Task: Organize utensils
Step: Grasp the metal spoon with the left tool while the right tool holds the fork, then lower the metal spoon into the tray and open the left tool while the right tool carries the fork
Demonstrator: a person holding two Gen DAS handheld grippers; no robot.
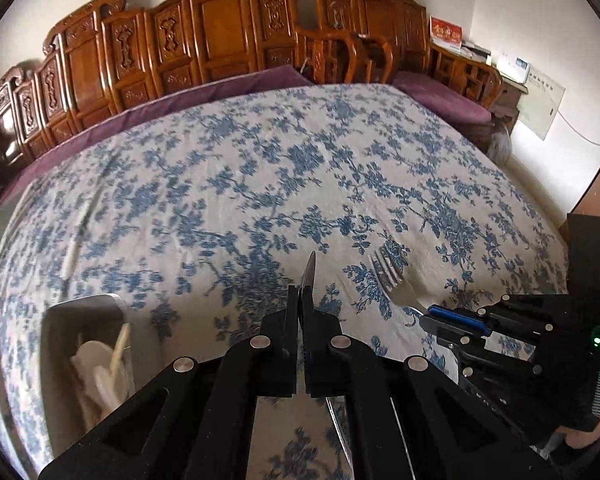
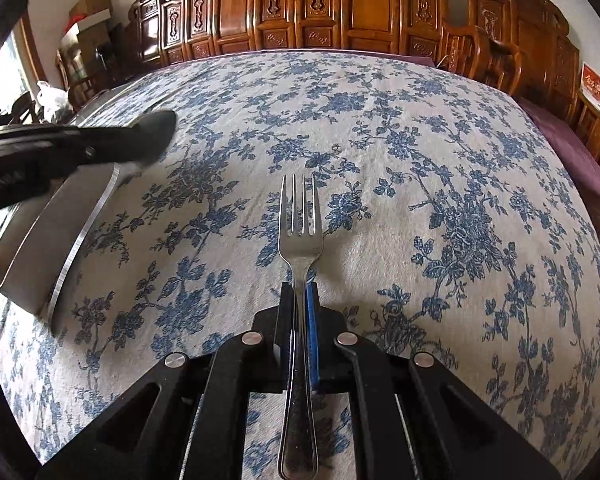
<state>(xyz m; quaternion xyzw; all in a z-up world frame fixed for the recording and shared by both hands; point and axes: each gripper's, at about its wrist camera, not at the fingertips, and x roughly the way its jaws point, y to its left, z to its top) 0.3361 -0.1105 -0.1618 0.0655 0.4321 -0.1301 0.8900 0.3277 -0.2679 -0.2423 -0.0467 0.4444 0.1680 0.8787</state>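
While the right gripper (image 2: 299,300) pinches a steel fork (image 2: 300,236) by the neck, tines pointing away over the table and the handle running back between the fingers, the left gripper (image 1: 300,300) has its own fingers pressed together on something thin and dark with a pointed tip, standing up edge-on from the pads; it looks like a spoon (image 2: 156,132) seen from the side, though I cannot say for sure. From the right-hand camera that same dark rounded piece shows blurred at the end of the left gripper, held above the near rim of a metal container (image 2: 32,240). The container stands on the table's left side, and pale utensils (image 1: 100,364) lie inside it, their kind too blurred to make out. A blue-flowered cloth (image 1: 260,168) covers the whole table. The fork is off the cloth, held just above it, to the right of the left gripper and near it. Carved wooden chairs (image 1: 220,36) line the far side, with purple cushions (image 1: 440,96) on the seats.
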